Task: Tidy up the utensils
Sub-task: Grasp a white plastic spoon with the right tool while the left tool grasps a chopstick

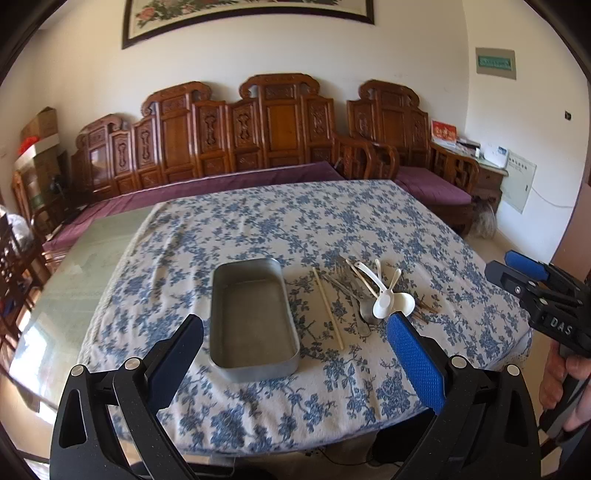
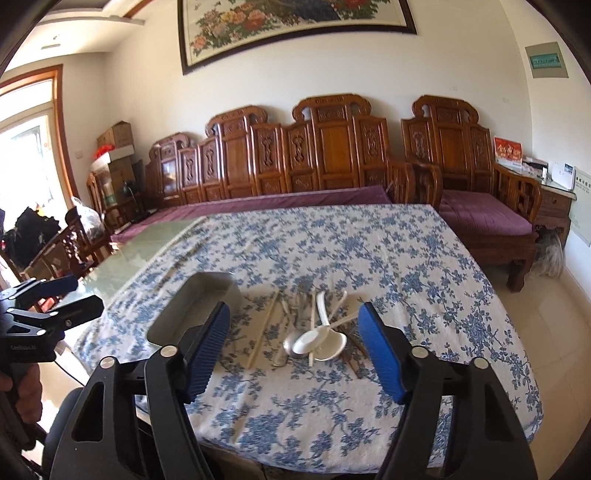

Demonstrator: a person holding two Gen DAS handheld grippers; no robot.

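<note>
The left claw (image 1: 295, 354) fills the bottom of its own view with its blue pads spread wide and nothing between them, hanging above the near edge of the table. The right claw (image 2: 293, 343) stands just as wide apart and just as empty at the bottom of its view, and it also pokes into the right edge of the left view, where a hand (image 1: 565, 384) grips its handle. Between the left claw's fingers, low in the centre of the frame, sits a metal tray (image 1: 221, 295), long and shallow, with nothing in it, resting on the blue-flowered cloth (image 1: 258, 225). Just to the right of the tray lies one pale chopstick (image 1: 327, 309), apart from the rest. Further right is the pile: forks (image 1: 341, 269) and a metal spoon (image 1: 365, 314) underneath, two white spoons (image 1: 384, 301) crossed on top, and dark chopsticks (image 1: 424, 308) peeking out at the right side. In the right view that same pile sits mid-frame between the pads, tray at their left. Beyond the cloth, at the left, bare green glass tabletop (image 1: 85, 258) shows. Past the table, across the middle of the frame, runs a carved wooden bench (image 1: 258, 122) with purple cushions, and a flower painting (image 2: 295, 26) hangs at the top.
</note>
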